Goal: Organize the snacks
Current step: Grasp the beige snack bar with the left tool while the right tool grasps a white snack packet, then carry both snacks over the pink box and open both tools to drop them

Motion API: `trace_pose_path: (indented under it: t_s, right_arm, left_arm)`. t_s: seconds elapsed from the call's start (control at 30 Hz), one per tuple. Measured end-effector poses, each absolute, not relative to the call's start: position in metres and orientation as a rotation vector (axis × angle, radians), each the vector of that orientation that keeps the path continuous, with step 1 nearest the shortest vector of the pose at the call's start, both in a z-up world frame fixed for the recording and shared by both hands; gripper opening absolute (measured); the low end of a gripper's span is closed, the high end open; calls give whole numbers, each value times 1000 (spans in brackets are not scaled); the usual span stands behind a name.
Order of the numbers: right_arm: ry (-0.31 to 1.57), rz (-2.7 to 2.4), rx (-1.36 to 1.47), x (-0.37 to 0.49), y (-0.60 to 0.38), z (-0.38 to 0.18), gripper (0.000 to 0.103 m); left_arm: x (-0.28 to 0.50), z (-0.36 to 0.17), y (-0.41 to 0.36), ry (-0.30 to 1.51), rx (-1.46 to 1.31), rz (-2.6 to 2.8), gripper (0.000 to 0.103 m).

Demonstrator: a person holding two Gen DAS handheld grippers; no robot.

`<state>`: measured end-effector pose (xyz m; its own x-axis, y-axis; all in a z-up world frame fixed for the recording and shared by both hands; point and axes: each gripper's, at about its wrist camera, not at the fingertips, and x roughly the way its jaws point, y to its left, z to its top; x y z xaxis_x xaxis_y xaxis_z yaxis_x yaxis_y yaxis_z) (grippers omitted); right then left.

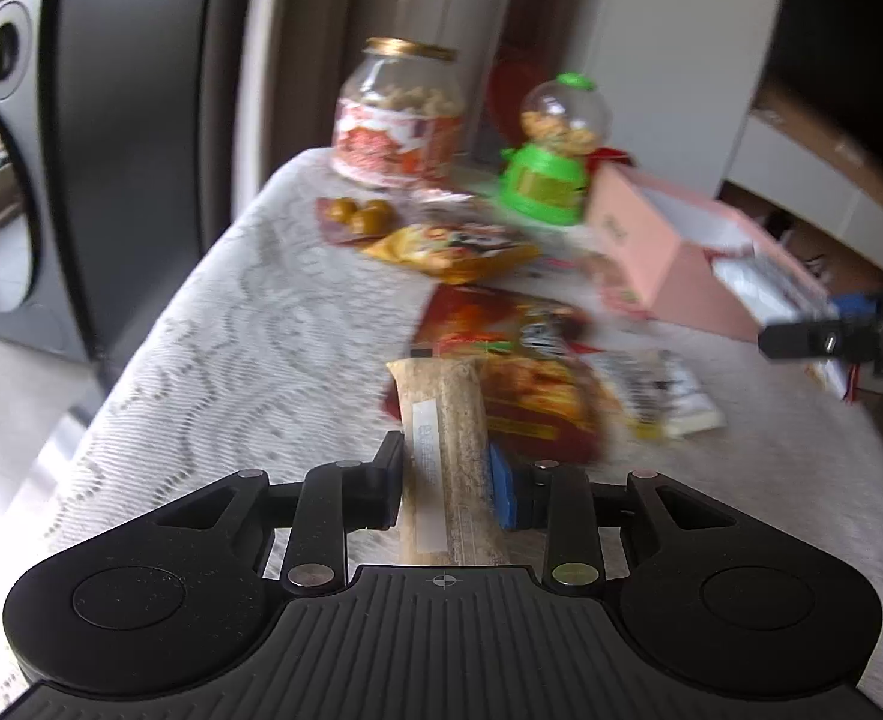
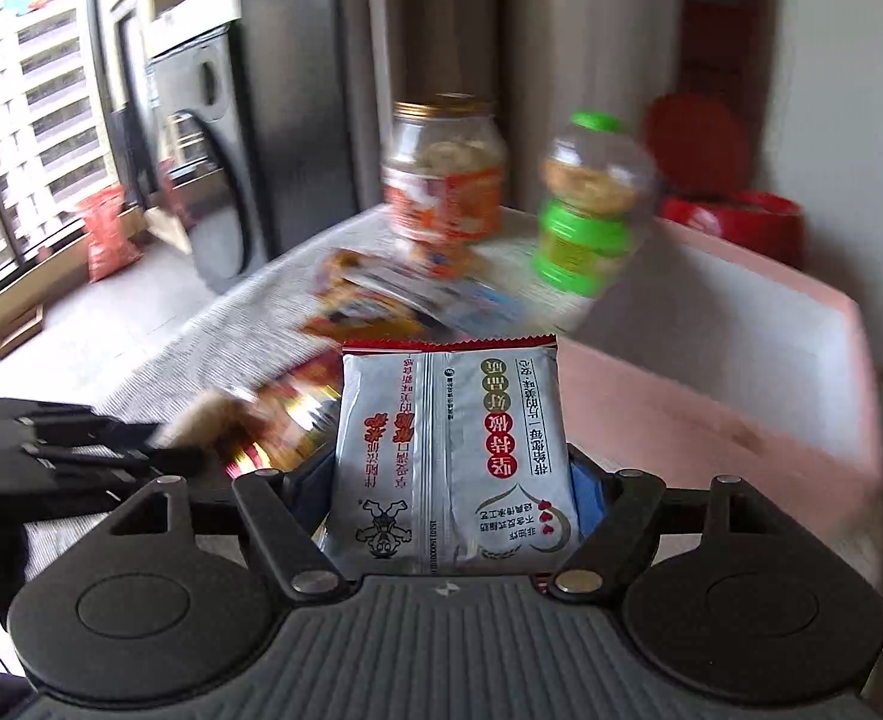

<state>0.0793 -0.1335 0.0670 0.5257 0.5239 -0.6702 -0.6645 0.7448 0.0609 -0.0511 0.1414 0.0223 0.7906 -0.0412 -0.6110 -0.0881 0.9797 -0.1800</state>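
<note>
My left gripper (image 1: 444,468) is shut on a long beige snack bar (image 1: 444,420) and holds it above the white tablecloth (image 1: 231,330). My right gripper (image 2: 450,480) is shut on a silver snack packet (image 2: 450,450) with red print, next to the open pink box (image 2: 711,384). The pink box also shows in the left wrist view (image 1: 675,252), with the right gripper (image 1: 825,339) beside it. A red snack bag (image 1: 519,348), a yellow packet (image 1: 450,246) and a white packet (image 1: 663,390) lie on the table.
A glass jar with a gold lid (image 1: 399,114) and a green candy dispenser (image 1: 552,150) stand at the table's far end. A red tin (image 2: 735,216) stands behind the pink box. A dark appliance (image 1: 15,180) stands left of the table.
</note>
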Motion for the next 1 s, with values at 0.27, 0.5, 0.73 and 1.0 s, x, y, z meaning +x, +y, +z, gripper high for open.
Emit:
trace_pose_path:
  t_s: [0.27,0.5,0.73,1.0]
  right_arm:
    - [821,525,-98,77,-212,25,75]
    - [778,505,-72,62,-234,24,75]
    - [768,469,-45,63,-250,21,75]
    - [778,438,-52,71,-251,17,75]
  left_arm:
    - [-38,68,92,605,-190,-199,34]
    - [50,96,27,621,-189,-354,34]
    - [169,104,-5,618,-234,-310,34]
    - [225,81,-2,634,-367,-299,35]
